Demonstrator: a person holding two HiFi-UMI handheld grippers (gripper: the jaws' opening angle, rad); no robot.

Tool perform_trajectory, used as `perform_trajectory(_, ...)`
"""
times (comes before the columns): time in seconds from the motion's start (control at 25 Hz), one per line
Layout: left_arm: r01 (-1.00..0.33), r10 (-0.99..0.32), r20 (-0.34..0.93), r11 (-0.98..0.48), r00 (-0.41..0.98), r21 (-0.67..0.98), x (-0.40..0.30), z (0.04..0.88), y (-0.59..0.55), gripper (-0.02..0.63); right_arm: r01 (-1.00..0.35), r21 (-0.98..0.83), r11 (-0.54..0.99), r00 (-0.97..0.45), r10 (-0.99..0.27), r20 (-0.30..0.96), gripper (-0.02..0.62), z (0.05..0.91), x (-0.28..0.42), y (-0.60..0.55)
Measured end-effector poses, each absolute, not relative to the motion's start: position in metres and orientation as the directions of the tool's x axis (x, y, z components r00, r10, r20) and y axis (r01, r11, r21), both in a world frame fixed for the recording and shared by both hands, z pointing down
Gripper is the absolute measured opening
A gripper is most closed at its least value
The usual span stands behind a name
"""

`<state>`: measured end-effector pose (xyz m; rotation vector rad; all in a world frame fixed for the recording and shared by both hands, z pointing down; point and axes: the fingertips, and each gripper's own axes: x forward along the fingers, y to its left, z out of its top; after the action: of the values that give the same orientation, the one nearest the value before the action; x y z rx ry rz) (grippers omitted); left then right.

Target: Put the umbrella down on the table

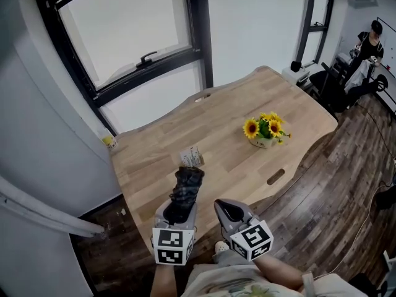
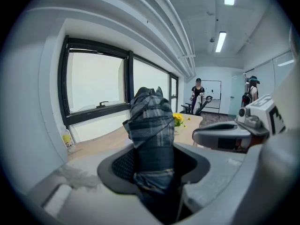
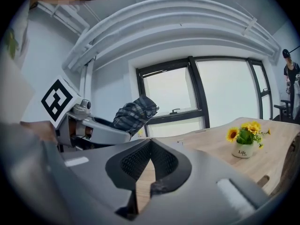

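A folded dark plaid umbrella (image 1: 187, 187) sticks out forward from my left gripper (image 1: 182, 208), whose jaws are shut on it. It hangs over the near edge of the wooden table (image 1: 247, 91). In the left gripper view the umbrella (image 2: 151, 125) fills the space between the pads and points up and away. Just to its right, my right gripper (image 1: 230, 213) holds nothing. In the right gripper view its tips (image 3: 149, 146) meet, and the umbrella (image 3: 136, 114) shows at the left.
A small pot of sunflowers (image 1: 265, 132) stands on the table's right half. A small white card (image 1: 192, 156) stands just beyond the umbrella, and a little bottle (image 1: 109, 141) sits at the far left corner by the window. A person (image 1: 370, 42) stands far off right.
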<state>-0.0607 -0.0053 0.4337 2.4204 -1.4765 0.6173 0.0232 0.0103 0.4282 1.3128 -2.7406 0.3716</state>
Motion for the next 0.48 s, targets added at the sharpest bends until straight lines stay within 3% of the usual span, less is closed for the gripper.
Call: perform_trajectory(0.48,-0.905,-0.785,0.501,-0.426,0.363,-0.012,-0.058,0.447,-0.017,0.209,-0.752,-0.188,0.632,-0.659,-0.729,0.186,0.0,0.435,0.03,-0.009)
